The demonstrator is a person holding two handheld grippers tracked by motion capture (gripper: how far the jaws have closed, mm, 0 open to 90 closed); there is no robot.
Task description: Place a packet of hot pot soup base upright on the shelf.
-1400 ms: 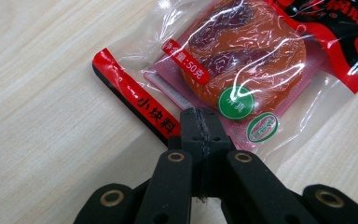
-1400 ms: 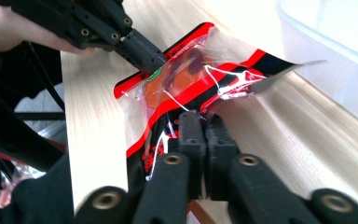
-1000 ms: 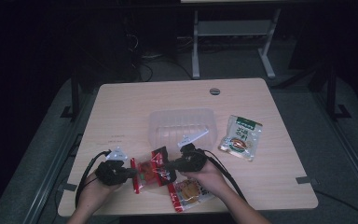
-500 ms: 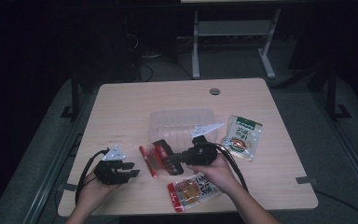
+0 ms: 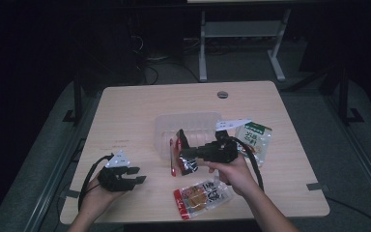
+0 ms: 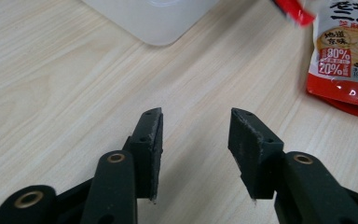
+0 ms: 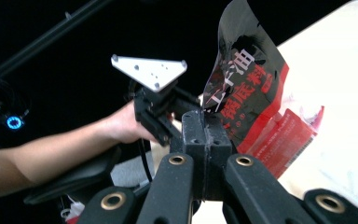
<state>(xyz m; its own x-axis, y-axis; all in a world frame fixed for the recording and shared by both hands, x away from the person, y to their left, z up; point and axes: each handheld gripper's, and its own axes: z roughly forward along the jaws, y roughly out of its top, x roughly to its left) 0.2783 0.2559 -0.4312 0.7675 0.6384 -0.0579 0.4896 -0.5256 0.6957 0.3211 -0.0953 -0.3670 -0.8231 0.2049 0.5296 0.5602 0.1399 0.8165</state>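
Note:
A black-and-red sauce packet (image 5: pixel 183 157) hangs above the table in front of a clear plastic container (image 5: pixel 193 123). My right gripper (image 5: pixel 182 153) is shut on the packet's edge. In the right gripper view the jaws (image 7: pixel 205 119) pinch the packet (image 7: pixel 247 88), which stands up past them. My left gripper (image 5: pixel 139 175) rests low at the table's front left, and its jaws have just been opening. In the left gripper view its open jaws (image 6: pixel 195 122) hold nothing, with bare wood between them.
A red-and-orange snack bag (image 5: pixel 204 195) lies near the front edge, under my right forearm, and its corner (image 6: pixel 345 56) sits beyond my left jaws. A green packet (image 5: pixel 255 137) lies right of the container. A round cable port (image 5: pixel 222 94) is at the back.
Both grippers were at the packet a second ago. The left gripper let go and opened; the right gripper carried the packet up and to the right, toward the container.

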